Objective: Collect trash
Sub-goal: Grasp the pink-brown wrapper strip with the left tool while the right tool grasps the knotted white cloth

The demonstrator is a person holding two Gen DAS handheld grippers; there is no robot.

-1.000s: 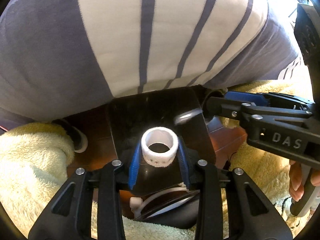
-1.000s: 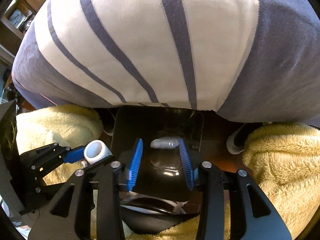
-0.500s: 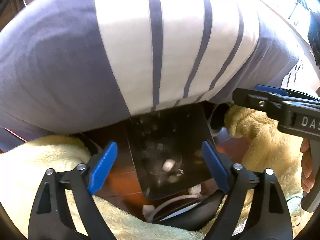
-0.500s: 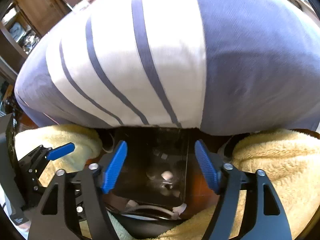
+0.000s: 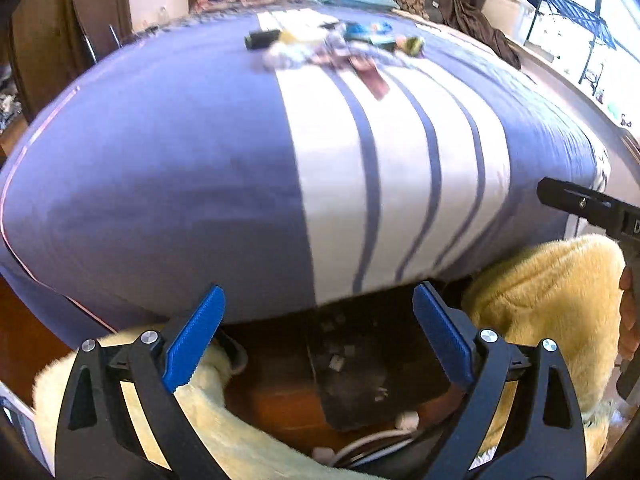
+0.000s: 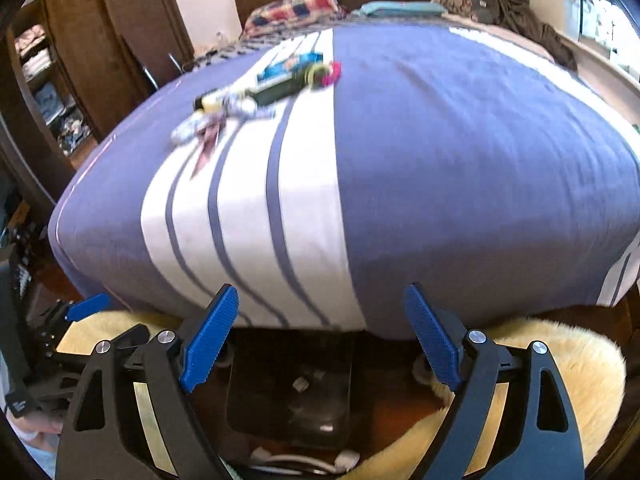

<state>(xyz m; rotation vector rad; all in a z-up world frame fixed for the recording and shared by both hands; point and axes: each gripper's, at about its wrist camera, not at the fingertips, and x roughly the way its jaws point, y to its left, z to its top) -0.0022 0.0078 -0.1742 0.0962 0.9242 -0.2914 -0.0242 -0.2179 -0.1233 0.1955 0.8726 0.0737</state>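
A black bin (image 5: 360,396) stands on the floor against the foot of the bed, with small white scraps (image 5: 337,361) lying inside it. My left gripper (image 5: 320,336) hangs above it, jaws opening, nothing between the blue pads. In the right wrist view the same bin (image 6: 256,400) holds a white scrap (image 6: 300,383), and my right gripper (image 6: 322,336) hovers over it, jaws also opening and empty. A blurred pile of trash (image 5: 332,46) (image 6: 260,84), wrappers and small packets, lies far up on the bed's striped cover.
The bed (image 6: 440,160), covered in blue with white stripes, fills the view ahead. Yellow fluffy fabric (image 5: 540,300) (image 6: 560,380) flanks the bin on both sides. White cables (image 6: 304,460) lie at the bin's near edge. A wooden wardrobe (image 6: 100,40) stands at the left, pillows (image 6: 296,12) at the headboard.
The left gripper let go of a white ring and the right gripper of a pale clear piece; both dropped into the bin. Both grippers opened wide, rose and tilted up, bringing the bed top into view.
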